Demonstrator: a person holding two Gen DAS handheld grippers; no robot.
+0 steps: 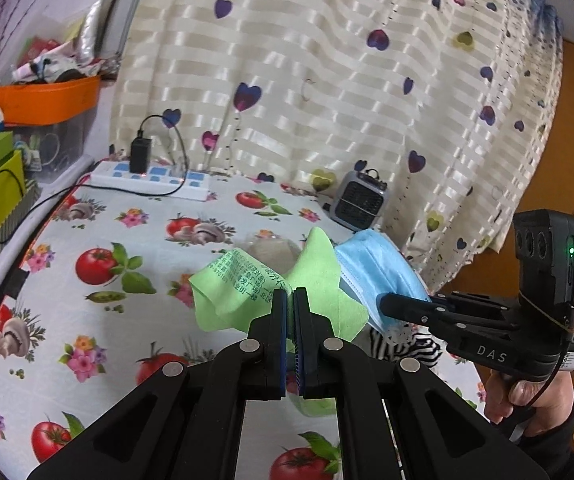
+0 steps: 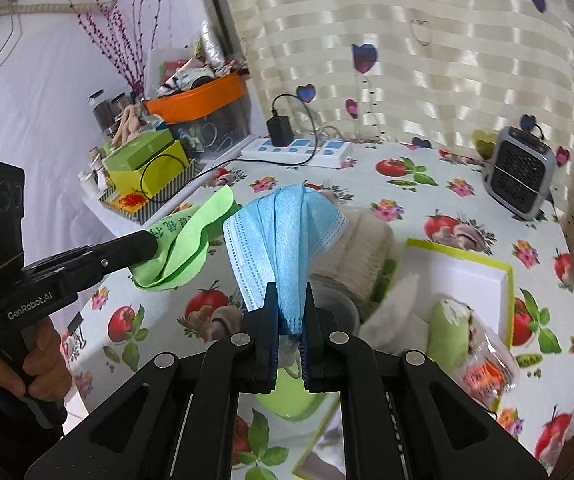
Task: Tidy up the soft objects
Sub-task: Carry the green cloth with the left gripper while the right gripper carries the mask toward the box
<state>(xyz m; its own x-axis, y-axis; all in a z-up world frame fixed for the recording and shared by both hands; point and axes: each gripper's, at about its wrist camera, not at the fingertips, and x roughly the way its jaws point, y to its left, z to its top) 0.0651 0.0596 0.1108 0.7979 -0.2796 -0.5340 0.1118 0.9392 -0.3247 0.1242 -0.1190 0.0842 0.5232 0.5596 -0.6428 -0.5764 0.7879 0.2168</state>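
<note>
My left gripper (image 1: 291, 294) is shut on a green cloth (image 1: 231, 280) printed with dark text, held above the table. The same cloth (image 2: 183, 248) hangs from the left gripper (image 2: 149, 245) at the left of the right wrist view. My right gripper (image 2: 290, 304) is shut on a blue face mask (image 2: 283, 236), which fans out above its fingers. In the left wrist view the mask (image 1: 375, 268) and the right gripper (image 1: 387, 302) sit just right of the green cloth. A black-and-white striped fabric (image 1: 407, 346) lies under the right gripper.
A tablecloth with tomatoes and flowers (image 1: 99, 240) covers the table. A white power strip (image 1: 147, 178) and a small grey heater (image 2: 521, 178) stand at the back by the curtain (image 1: 327, 80). A white box with a green rim (image 2: 459, 276), a beige roll (image 2: 361, 248) and packets lie at the right. Boxes and an orange bin (image 2: 203, 98) crowd the left.
</note>
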